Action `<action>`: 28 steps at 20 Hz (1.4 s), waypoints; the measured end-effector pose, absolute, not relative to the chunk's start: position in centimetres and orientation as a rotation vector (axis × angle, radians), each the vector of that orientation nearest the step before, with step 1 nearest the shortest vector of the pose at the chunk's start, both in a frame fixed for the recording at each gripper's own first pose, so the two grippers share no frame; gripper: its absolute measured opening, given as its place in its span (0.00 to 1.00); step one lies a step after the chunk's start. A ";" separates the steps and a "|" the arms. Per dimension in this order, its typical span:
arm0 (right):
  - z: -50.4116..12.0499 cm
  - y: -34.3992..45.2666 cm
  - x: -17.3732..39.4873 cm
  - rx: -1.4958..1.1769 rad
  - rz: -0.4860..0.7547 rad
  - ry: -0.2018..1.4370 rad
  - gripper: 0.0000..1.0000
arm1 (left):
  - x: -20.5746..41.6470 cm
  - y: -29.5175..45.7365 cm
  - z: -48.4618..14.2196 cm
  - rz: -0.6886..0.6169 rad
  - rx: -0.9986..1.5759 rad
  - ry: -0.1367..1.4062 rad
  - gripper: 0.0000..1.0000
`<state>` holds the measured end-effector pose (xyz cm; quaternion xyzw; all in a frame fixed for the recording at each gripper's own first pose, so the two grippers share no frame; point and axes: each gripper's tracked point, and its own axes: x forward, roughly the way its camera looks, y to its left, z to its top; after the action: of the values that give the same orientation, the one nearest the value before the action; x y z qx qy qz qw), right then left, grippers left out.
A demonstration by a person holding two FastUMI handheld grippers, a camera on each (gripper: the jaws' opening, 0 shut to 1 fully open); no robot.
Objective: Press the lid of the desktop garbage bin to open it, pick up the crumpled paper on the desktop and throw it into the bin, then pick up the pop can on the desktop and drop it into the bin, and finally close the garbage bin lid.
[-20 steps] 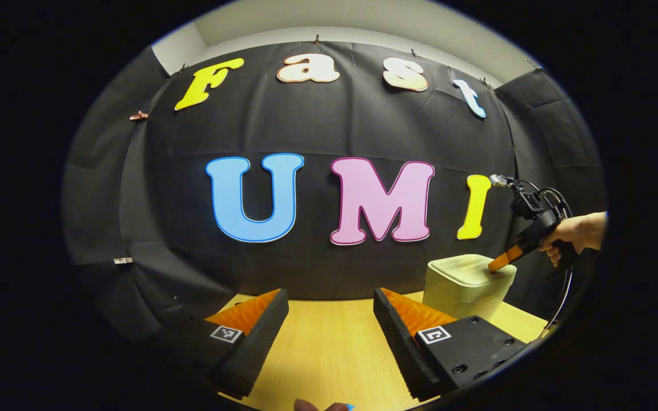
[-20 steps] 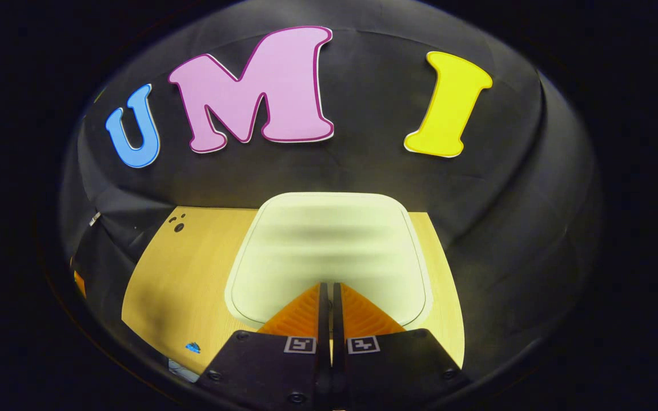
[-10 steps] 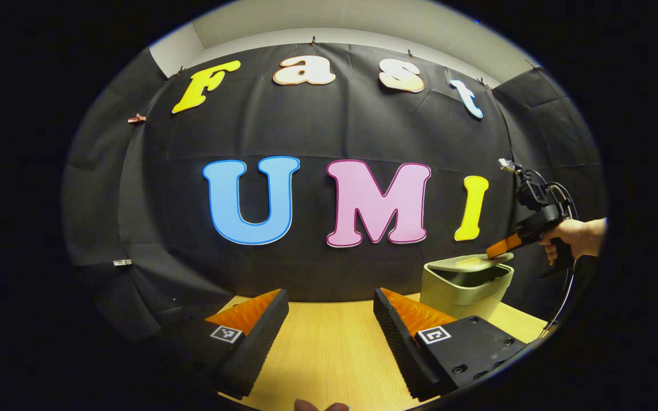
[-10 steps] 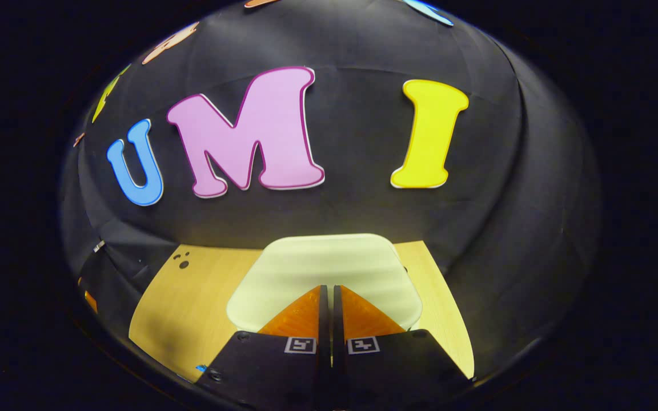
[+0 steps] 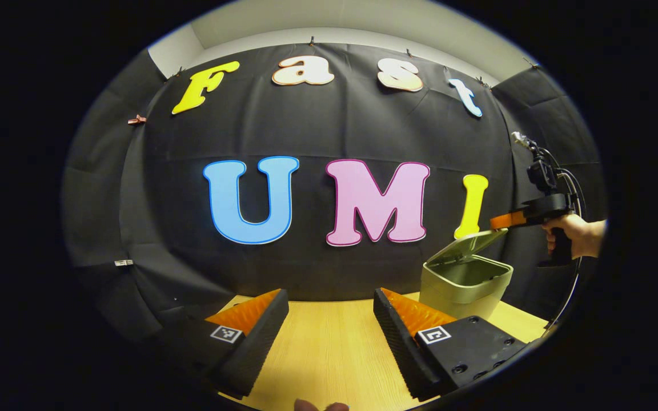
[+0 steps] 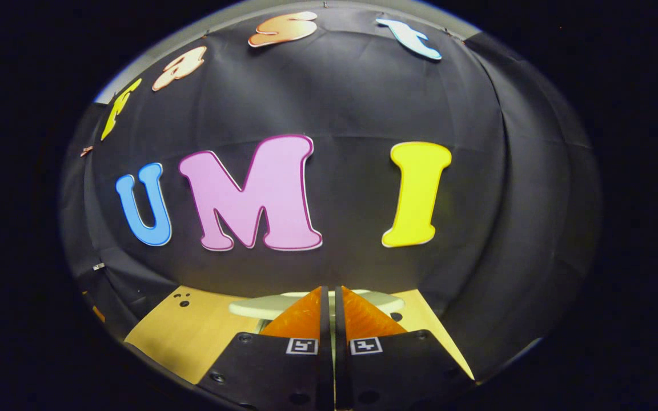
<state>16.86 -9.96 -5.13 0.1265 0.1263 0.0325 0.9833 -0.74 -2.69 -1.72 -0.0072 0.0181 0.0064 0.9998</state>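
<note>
A pale green plastic garbage bin (image 5: 465, 285) with rounded corners stands on a light wood-grain desk (image 5: 329, 348) against the black cloth wall. Its lid (image 5: 467, 245) is tilted up, propped half open. The right hand-held gripper (image 5: 494, 221), held by a hand (image 5: 577, 238), hovers just above the lid's raised edge, fingers pressed together. The left hand-held gripper (image 5: 330, 302) is spread wide and empty above the desk; small square markers sit on its fingers (image 5: 255, 325).
</note>
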 end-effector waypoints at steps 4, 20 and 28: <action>-2.2 -9.0 15.0 0.197 0.111 0.145 0.07 | -0.8 -3.0 -2.2 -0.009 -0.023 0.044 0.96; 0.9 -4.0 4.8 0.135 0.243 0.074 0.59 | -3.7 -5.0 -17.0 -0.072 -0.022 0.361 0.96; -0.6 -4.0 1.4 0.158 0.244 0.124 0.66 | -5.2 -6.0 -26.8 -0.076 -0.051 0.564 0.96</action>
<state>1.40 -4.03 -0.56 0.0789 0.0618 0.1217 0.9875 -5.22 -5.95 -26.81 -0.0252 0.2780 -0.0375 0.9595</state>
